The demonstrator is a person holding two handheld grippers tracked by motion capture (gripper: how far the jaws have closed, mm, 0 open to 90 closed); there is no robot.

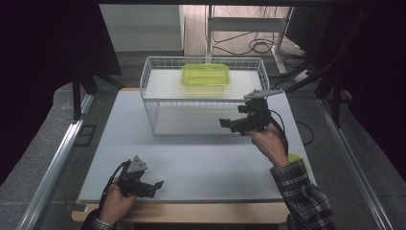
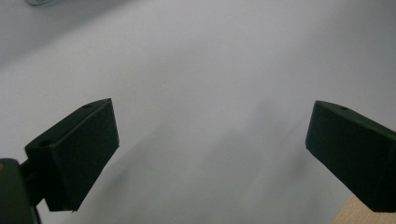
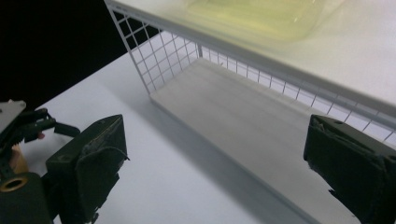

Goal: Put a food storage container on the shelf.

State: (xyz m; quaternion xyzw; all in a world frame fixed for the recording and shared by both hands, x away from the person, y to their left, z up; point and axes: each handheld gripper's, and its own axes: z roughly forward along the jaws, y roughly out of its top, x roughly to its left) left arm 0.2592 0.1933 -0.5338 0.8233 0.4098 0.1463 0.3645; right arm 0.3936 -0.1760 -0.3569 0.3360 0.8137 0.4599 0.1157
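Green container point(image 1: 205, 74) rests on the wire basket's point(image 1: 152, 79) top board, far centre: placement appears complete. Right hand-held gripper point(image 1: 229, 124), jaws apart and empty, sits near-right of it. Left hand-held gripper point(image 1: 154, 186) idles spread at the near counter point(image 1: 201, 163) edge.

A: Where is the rack point(image 1: 153, 103)?
B: On the table point(image 1: 201, 163), at its far middle. A shelf point(image 1: 163, 86) sits in the rack's upper part, and a tub point(image 1: 205, 74) lies on that shelf, towards the back right.

A: And the grippers?
B: The right gripper point(image 1: 225, 123) is above the table, just before the rack's right front corner, pointing left. The left gripper point(image 1: 158, 184) is at the near left edge, well apart from the rack, with bare table between its jaws.
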